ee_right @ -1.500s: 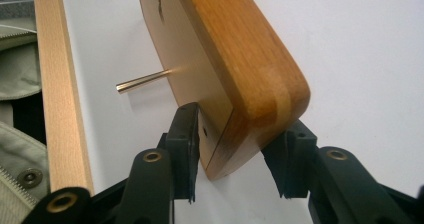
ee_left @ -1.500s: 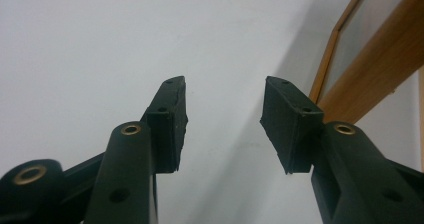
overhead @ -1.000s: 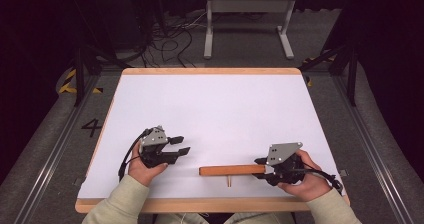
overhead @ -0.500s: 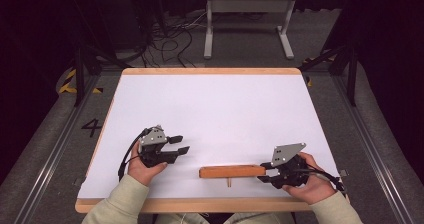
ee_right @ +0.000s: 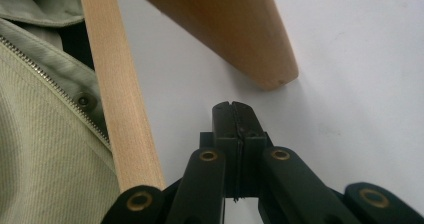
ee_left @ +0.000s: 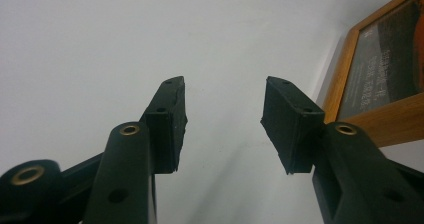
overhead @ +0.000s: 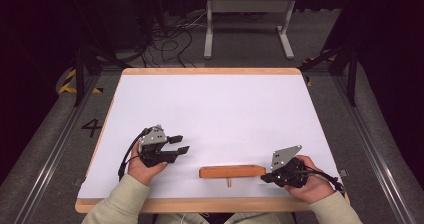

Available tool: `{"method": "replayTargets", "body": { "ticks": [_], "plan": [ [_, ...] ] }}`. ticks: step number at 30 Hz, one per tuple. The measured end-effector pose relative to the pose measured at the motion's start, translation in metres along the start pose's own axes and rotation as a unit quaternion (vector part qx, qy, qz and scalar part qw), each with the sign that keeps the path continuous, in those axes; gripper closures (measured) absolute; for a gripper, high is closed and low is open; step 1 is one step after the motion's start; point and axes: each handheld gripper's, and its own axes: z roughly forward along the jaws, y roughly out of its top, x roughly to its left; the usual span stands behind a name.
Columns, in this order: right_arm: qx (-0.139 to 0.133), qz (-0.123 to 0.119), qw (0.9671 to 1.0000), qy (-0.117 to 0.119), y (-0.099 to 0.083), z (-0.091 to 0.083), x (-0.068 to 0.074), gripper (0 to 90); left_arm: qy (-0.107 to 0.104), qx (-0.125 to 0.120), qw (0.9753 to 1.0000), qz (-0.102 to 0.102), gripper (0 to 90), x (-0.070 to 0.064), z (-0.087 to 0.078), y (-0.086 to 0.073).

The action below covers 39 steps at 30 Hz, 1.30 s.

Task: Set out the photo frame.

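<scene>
High view first: a white table [overhead: 215, 114] with a wooden rim, and a person seated at the near edge, both pale green sleeves coming in from the bottom. The left gripper [overhead: 177, 145] sits low on the left side of the table, its two black jaws pointing toward the middle and plainly spread apart, nothing between them. The left hand [overhead: 145, 166] wraps the body from behind, a cable looping off to the side.

Over on the right, the right gripper [overhead: 265, 178] rests near the front edge, the grey three-cornered plate tilted on top, the right hand [overhead: 312, 184] holding it. Its tip points left, just beside the end of a wooden block [overhead: 232, 172] that lies flat along the front of the table, between the two grippers. A small wooden peg juts from the block's near side.

Left gripper view: the pads [ee_left: 170, 116] stand wide apart over bare white table, with a wooden-framed corner at the far right.

Right gripper view: the jaws are pressed together, holding nothing. The rounded end of the wooden block [ee_right: 235, 29] is just ahead of the tip, not touching. The table's wooden rim [ee_right: 120, 99] runs down the left, with a green zipped jacket [ee_right: 40, 134] beyond it.
</scene>
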Motion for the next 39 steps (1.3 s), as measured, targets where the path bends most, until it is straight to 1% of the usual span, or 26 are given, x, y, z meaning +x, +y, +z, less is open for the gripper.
{"method": "replayTargets", "body": {
  "ticks": [3,10,13,14,15,17,19,23,26,29,34,39],
  "plan": [
    [-0.002,0.005,1.0,0.008,-0.001,0.004,-0.001,90.0,0.0,0.0,1.0,0.0,52.5,0.0,0.0,0.0],
    [-0.011,0.005,0.9997,0.02,-0.001,0.016,-0.002,90.0,0.005,0.001,1.0,0.002,52.2,-0.001,0.0,0.0],
    [-0.017,0.004,0.9997,0.016,-0.001,0.017,-0.003,90.0,0.006,0.002,1.0,0.003,52.0,-0.001,0.0,0.0],
    [-0.028,0.009,0.9995,0.01,-0.001,0.016,-0.004,90.0,0.006,0.002,1.0,0.003,51.8,-0.001,0.0,0.0],
    [-0.028,0.009,0.9995,0.01,-0.001,0.016,-0.004,90.0,0.005,0.001,1.0,0.001,51.8,-0.001,0.001,0.0],
    [-0.037,0.014,0.9992,0.004,0.0,0.014,-0.005,90.0,0.006,0.001,1.0,0.0,51.6,0.0,0.001,0.0],
    [-0.039,0.018,0.9991,0.003,-0.001,0.015,-0.006,90.0,0.006,0.001,1.0,0.001,51.5,0.0,0.0,0.0],
    [-0.039,0.023,0.9989,-0.011,0.001,0.017,-0.008,90.0,0.007,0.003,1.0,0.001,51.5,-0.001,0.0,0.0],
    [-0.046,0.031,0.9983,-0.018,0.003,0.019,-0.012,90.0,0.008,0.004,1.0,0.002,51.5,-0.001,0.0,-0.001],
    [-0.053,0.045,0.9973,-0.025,0.004,0.021,-0.017,90.0,0.011,0.005,0.9999,0.001,51.4,-0.001,-0.002,-0.001],
    [-0.07,0.068,0.9946,-0.034,0.007,0.021,-0.022,90.0,0.022,0.005,0.9997,-0.002,51.4,0.0,-0.005,-0.004],
    [-0.077,0.081,0.9927,-0.047,0.011,0.025,-0.028,90.0,0.03,0.005,0.9995,-0.005,51.2,0.0,-0.01,-0.007]
  ]
}}
